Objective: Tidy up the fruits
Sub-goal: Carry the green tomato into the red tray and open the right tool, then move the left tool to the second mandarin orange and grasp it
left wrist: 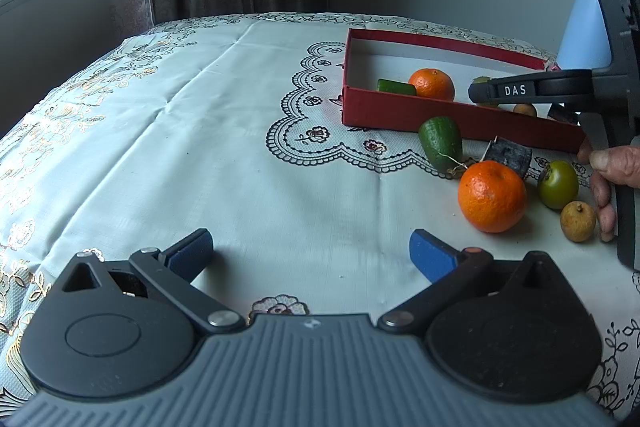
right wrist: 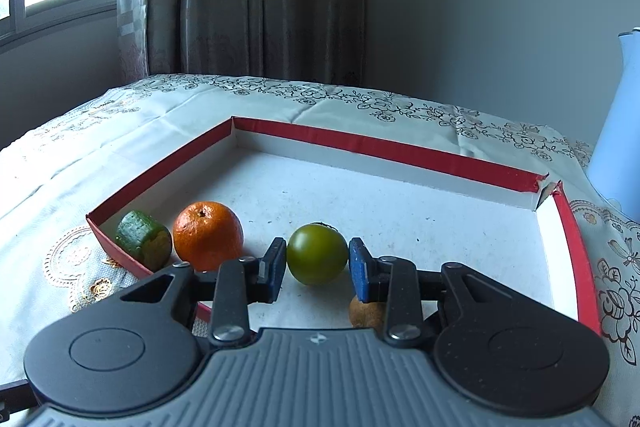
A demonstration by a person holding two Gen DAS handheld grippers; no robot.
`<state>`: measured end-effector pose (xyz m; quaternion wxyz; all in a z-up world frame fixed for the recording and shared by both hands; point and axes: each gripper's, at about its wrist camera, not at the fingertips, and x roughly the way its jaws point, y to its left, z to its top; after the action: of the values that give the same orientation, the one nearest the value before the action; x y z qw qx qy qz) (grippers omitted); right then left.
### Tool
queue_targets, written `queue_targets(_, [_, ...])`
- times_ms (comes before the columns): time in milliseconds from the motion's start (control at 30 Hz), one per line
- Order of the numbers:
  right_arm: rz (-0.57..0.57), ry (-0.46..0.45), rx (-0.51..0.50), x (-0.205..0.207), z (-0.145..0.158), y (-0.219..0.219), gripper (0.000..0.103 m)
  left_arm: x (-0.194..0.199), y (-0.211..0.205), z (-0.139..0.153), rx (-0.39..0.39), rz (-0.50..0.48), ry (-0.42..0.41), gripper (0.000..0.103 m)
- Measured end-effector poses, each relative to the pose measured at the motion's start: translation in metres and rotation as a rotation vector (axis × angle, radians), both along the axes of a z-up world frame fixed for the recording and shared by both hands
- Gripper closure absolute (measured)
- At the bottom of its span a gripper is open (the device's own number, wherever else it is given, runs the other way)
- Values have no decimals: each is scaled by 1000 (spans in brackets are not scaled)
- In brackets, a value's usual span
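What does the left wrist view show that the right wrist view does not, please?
Only left: the open left tongs, a hand, and loose fruit on the cloth, such as the near orange. Only right: the right tongs gripping a green tomato. Both: the red box, the boxed orange and the blue jug.

White letters "DAS" on black arm of right claw point(left wrist: 484, 93), above red box point(left wrist: 400, 109). No other readable text.
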<state>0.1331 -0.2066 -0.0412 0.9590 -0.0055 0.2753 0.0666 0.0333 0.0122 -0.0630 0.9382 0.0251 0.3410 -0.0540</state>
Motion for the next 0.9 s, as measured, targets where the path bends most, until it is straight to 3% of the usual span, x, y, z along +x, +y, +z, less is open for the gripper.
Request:
queue_targets(67, [0,9,9,-1,1,-2,69,0,0,0,0,0,0,0])
queue_targets(133, [-7,-7,25,-6,5,-5,62,0,0,0,0,0,0,0])
queue_targets(200, [-22,-26,49,-14,9,-12,45,0,0,0,0,0,0,0])
queue_targets(233, [-30,-33,65,-19,11,-16,42,0,0,0,0,0,0,0])
queue_targets(533, [-90,-91,172,-96,18,-72,39,0,0,0,0,0,1,0])
queue_targets(600, [-119,-87,178,-116,13,-83,27,0,0,0,0,0,1,0])
queue_targets(900, [-221,88,158,-143,-16,-98,19,0,0,0,2,2,0,0])
